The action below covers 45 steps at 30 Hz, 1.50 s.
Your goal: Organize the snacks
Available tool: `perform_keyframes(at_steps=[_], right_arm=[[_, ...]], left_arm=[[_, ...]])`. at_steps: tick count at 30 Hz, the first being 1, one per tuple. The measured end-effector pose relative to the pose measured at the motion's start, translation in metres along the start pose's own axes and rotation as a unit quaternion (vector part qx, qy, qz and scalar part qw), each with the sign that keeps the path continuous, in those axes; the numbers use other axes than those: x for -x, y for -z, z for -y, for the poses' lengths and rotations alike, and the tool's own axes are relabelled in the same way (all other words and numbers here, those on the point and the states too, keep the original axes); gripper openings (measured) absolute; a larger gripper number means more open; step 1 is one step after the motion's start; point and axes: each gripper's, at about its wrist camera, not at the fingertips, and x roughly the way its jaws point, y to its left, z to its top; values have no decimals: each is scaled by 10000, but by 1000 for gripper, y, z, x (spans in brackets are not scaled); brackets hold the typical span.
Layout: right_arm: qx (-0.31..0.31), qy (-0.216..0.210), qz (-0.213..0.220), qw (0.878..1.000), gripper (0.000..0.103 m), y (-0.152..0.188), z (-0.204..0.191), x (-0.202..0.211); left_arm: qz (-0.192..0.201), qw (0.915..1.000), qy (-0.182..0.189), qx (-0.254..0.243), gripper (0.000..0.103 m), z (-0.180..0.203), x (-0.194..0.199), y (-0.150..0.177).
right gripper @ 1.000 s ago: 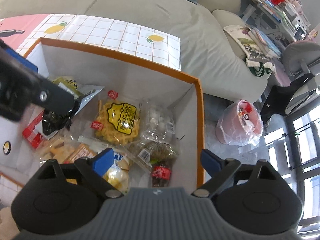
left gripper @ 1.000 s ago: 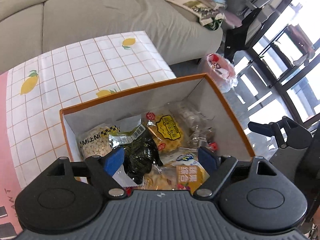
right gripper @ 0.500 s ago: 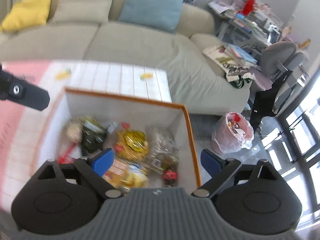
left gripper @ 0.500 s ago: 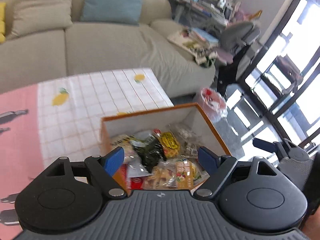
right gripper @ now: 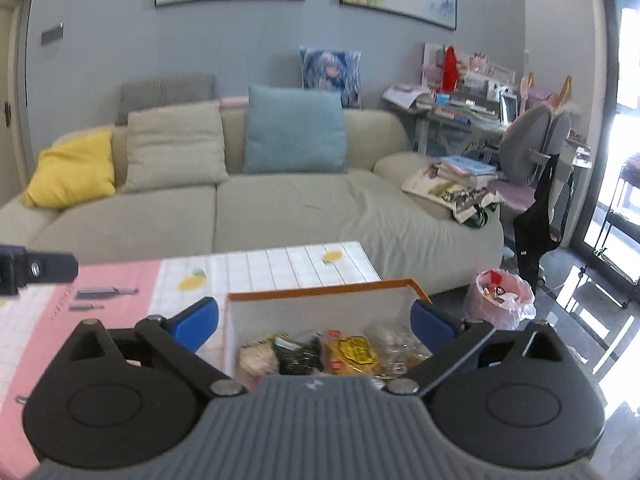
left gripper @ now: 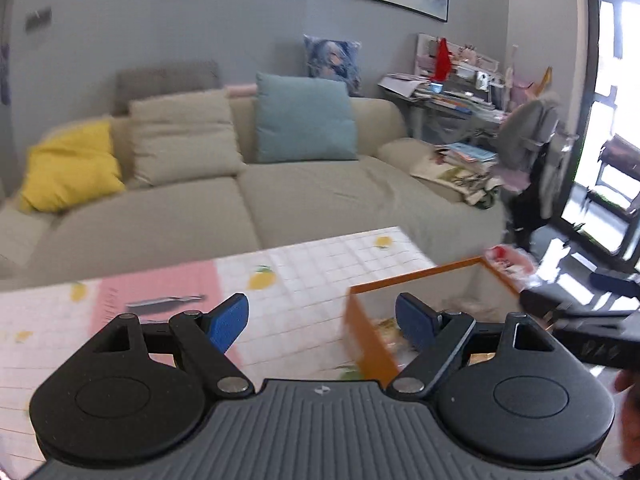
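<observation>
No text is legible to me in either wrist view. The yellow snack packet (right gripper: 357,351) lying in my orange-rimmed box (right gripper: 320,293) carries dark print on a label, too blurred to read; the other wrappers beside it are equally unreadable.

Snack box (right gripper: 320,309) on checked, lemon-print tablecloth (right gripper: 280,268)

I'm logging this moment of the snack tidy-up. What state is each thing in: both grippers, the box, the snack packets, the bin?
left gripper: open, holding nothing
right gripper: open, holding nothing
box: open-topped, upright on the table
snack packets: lying inside the box, sealed as far as I can see
bin: on the floor, lined, partly filled
</observation>
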Motion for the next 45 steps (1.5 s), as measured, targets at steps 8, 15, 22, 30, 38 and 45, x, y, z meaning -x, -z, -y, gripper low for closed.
perform_keyframes(at_steps=[8,15,22,30,38,45], right_arm=[[-10,220,345,9992,100,37,-29,29],[88,261,-253,9993,100,68,-29,16],[-2,332,-832,9960,100,94,-24,-5],[46,222,-956,9952,100,103,-35,-18],[193,60,-956,9952,100,104,-49,-18],[271,29,-895,9956,100,101,-55,-13]], left_arm=[[97,9996,-230,-100,97,-2,3,39],[-310,9992,-248,-68,97,-6,-9,74],[-585,9977,-333,-42,97,-10,-26,96],[-896,9947,-460,227,97,-23,-33,106],[-850,9941,-540,396,97,-34,-25,104],[-838,9940,-553,433,97,-37,-22,102]])
